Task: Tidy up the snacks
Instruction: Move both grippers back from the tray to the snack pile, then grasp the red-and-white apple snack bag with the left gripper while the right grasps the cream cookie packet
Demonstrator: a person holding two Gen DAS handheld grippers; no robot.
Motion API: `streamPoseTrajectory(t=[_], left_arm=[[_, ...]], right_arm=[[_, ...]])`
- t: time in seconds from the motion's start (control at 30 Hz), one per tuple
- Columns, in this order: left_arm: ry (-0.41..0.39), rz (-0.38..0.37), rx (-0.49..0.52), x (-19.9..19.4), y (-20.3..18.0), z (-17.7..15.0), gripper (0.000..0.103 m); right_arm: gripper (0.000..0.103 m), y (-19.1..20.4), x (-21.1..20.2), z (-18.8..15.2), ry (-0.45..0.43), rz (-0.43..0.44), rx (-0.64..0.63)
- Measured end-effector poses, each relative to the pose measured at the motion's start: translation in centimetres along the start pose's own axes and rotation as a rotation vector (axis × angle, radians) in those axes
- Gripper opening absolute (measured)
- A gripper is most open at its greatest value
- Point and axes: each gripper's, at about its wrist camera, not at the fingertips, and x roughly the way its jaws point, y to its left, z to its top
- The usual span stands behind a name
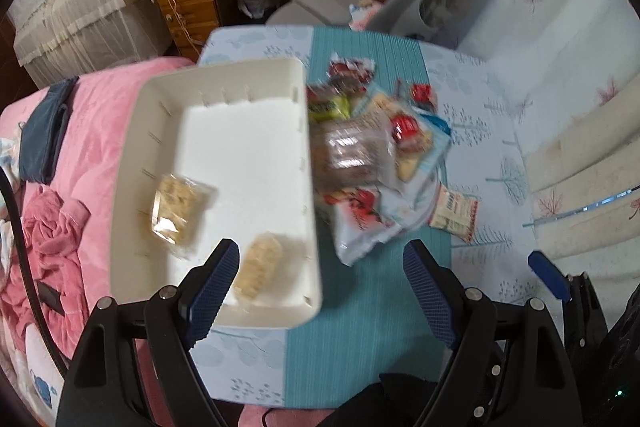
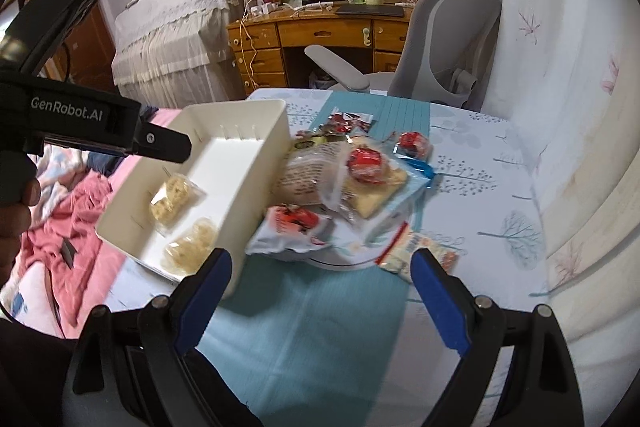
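While both hand-held grippers (image 1: 322, 271) (image 2: 320, 275) gape empty, the white bin (image 1: 256, 155) holds two pale snack packets (image 1: 180, 205).

**Blur, overlap and cut edges around the white box**

Motion blur smears the snack pile (image 1: 368, 147) right of the white box (image 1: 224, 131); its labels cannot be read. Packets overlap, hiding those underneath. The box's near corner sits behind a blue finger (image 2: 204, 291). The right gripper (image 1: 560, 291) is cut off at the frame edge.
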Motion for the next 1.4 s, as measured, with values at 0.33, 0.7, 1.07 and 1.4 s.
streamPoseTrajectory(t=[0.33,0.7,1.07,1.4], left_arm=[[0.159,0.069,-0.059,5.5,-4.6,0.7,0.083],[0.335,0.183,-0.137,12.0,-6.5,2.0,0.083],[0.419,0.323,-0.174,17.4,-6.8,3.7,0.083],[0.458,0.374,-0.157,20.2,-7.2,5.0,0.075]], right_arm=[[0.092,-4.4,1.2,-0.5,0.041,-0.022,-0.118],[0.092,-7.6,5.1,-1.2,0.086,-0.044,-0.251],[0.092,-9.6,10.0,-1.7,0.166,0.015,-0.301],[0.091,-9.7,13.8,-1.8,0.219,0.066,-0.345]])
